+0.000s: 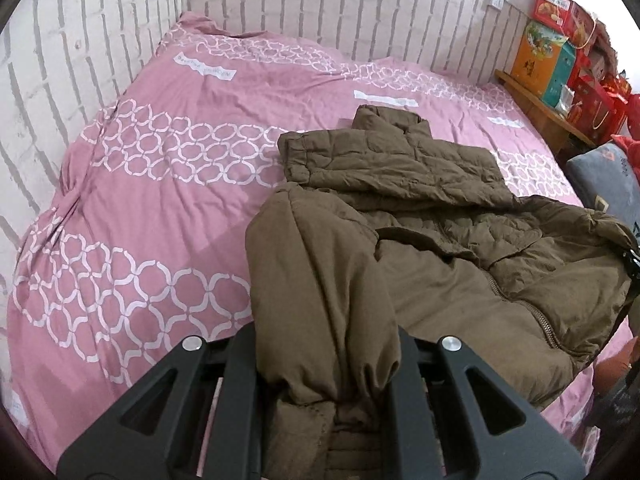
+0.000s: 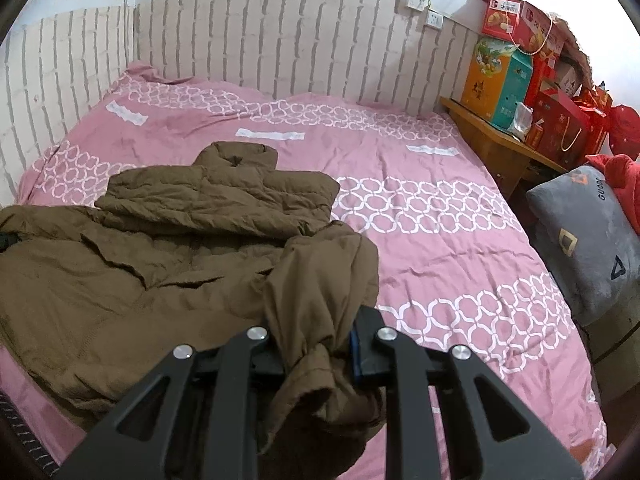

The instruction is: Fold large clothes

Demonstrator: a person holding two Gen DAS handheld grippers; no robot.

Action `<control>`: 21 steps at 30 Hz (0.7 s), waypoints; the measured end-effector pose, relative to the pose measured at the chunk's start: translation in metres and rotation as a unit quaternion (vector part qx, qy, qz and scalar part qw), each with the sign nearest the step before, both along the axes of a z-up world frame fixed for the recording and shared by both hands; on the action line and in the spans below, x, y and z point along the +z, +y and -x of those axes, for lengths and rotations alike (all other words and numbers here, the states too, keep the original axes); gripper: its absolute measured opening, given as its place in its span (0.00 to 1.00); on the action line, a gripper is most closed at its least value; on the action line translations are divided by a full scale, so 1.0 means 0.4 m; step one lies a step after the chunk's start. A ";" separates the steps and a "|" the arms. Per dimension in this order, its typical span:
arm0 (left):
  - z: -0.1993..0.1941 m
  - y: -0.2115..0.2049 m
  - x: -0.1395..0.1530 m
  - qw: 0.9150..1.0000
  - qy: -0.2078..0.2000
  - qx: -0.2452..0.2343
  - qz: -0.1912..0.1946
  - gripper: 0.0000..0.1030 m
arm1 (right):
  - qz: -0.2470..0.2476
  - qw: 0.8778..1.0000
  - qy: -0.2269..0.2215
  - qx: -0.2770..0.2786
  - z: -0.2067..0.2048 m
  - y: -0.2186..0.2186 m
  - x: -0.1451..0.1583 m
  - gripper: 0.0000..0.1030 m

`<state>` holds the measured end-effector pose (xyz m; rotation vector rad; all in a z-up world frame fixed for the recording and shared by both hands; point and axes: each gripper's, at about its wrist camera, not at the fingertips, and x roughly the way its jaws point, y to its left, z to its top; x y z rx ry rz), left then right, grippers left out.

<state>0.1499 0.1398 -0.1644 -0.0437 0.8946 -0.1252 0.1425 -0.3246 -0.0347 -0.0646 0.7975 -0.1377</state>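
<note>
An olive-brown padded jacket [image 1: 460,240] lies on a pink bed cover [image 1: 160,200], collar toward the far wall, front zipper showing. My left gripper [image 1: 326,364] is shut on the cuff end of the jacket's left sleeve [image 1: 316,272], which rises from the bed into the jaws. In the right wrist view the same jacket [image 2: 140,248] spreads to the left, and my right gripper [image 2: 320,344] is shut on the other sleeve [image 2: 324,280], bunched between the fingers. Both sleeves are lifted off the cover.
White brick-pattern walls [image 1: 100,40] border the bed at the back and left. A wooden shelf [image 2: 492,136] with stacked gift boxes [image 2: 504,80] stands at the right. A grey pillow [image 2: 584,232] and red cloth [image 2: 620,184] lie beside the bed's right edge.
</note>
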 end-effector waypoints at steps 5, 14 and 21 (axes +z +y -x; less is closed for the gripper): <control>-0.050 -0.004 0.019 0.999 0.045 0.007 -0.005 0.10 | -0.002 1.000 -0.005 0.012 -0.050 -0.004 0.003 0.20; -0.153 -0.071 0.080 0.998 -0.005 -0.015 -0.060 0.11 | -0.032 0.999 -0.024 0.013 -0.165 -0.049 -0.008 0.20; -0.286 -0.123 0.093 0.997 -0.048 -0.020 -0.057 0.12 | -0.032 0.999 -0.021 0.016 -0.280 -0.095 -0.011 0.20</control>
